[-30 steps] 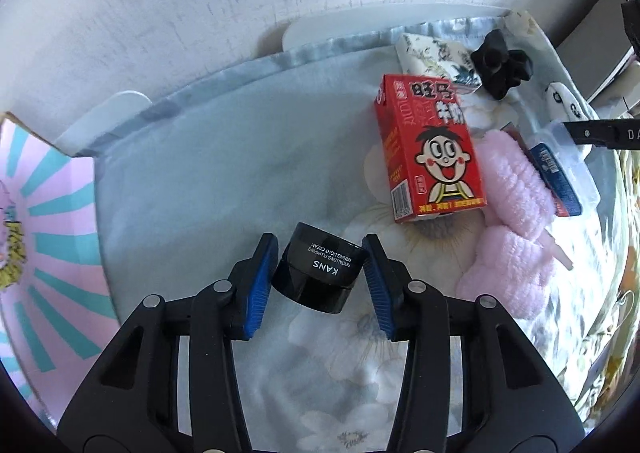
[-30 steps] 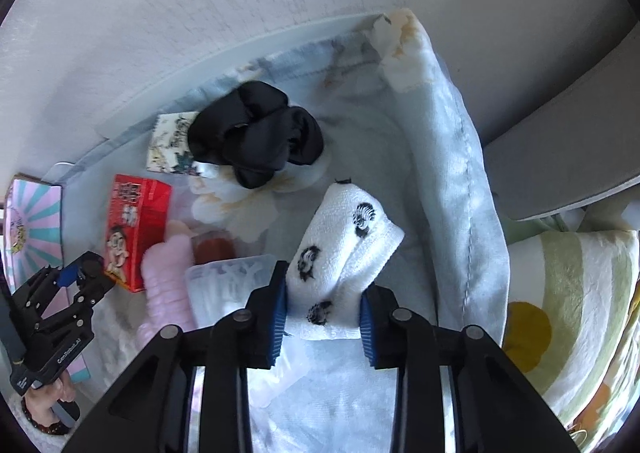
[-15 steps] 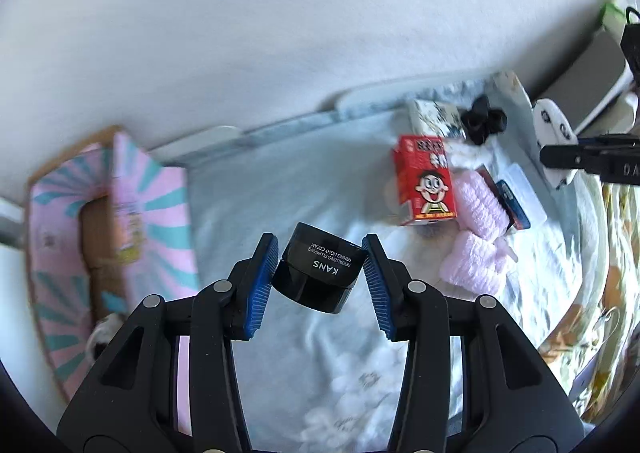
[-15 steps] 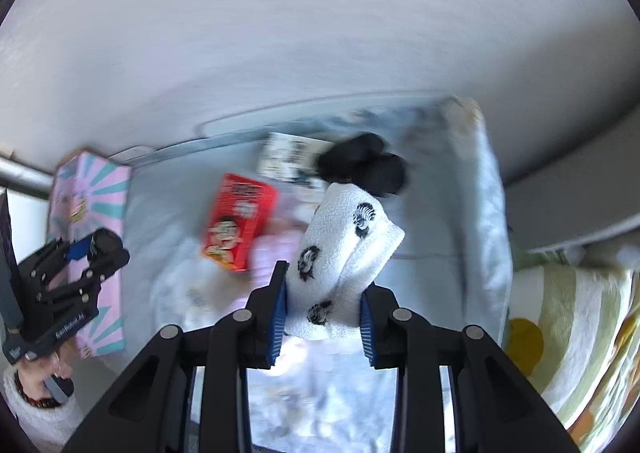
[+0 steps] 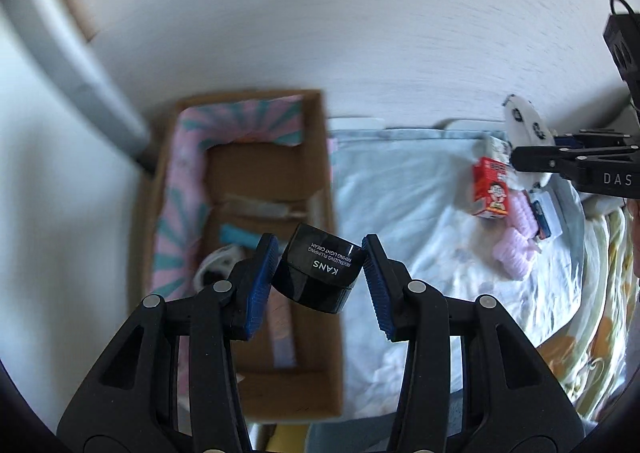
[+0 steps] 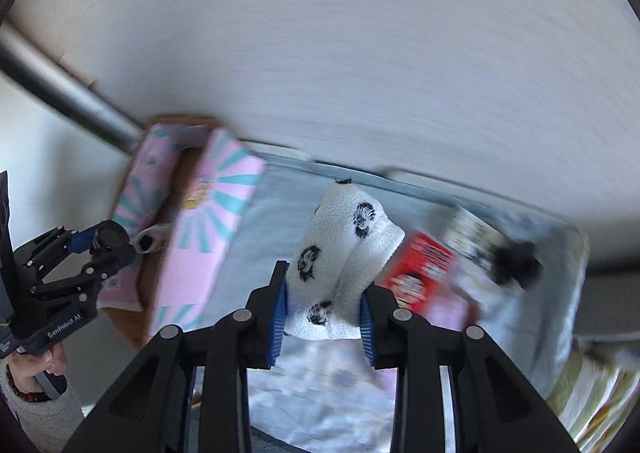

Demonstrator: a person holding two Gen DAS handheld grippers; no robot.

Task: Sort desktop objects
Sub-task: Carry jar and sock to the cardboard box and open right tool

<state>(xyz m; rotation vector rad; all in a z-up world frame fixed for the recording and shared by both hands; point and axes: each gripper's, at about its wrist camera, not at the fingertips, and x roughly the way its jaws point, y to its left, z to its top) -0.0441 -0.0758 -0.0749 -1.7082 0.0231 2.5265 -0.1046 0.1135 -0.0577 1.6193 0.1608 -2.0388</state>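
The left gripper [image 5: 319,278] is clamping a glossy black KANS cream jar [image 5: 320,273], tilted, between its ribbed blue pads above the open cardboard box [image 5: 324,189] with pink-and-teal flaps. The right gripper [image 6: 323,309] is squeezing a soft, white, waffle-textured sock [image 6: 340,253] with black prints over the pale blue cloth [image 6: 264,221]; the red carton [image 6: 424,273] behind looks blurred.

Black KANS cream jar [image 5: 320,268] tilted above open box [image 5: 240,213], rolled spotted white sock [image 6: 340,253] upright

Each wrist camera looks forward along its jaws from above; both views share the box [image 5: 240,189] [image 6: 208,237] and red carton [image 5: 491,189] [image 6: 420,273].
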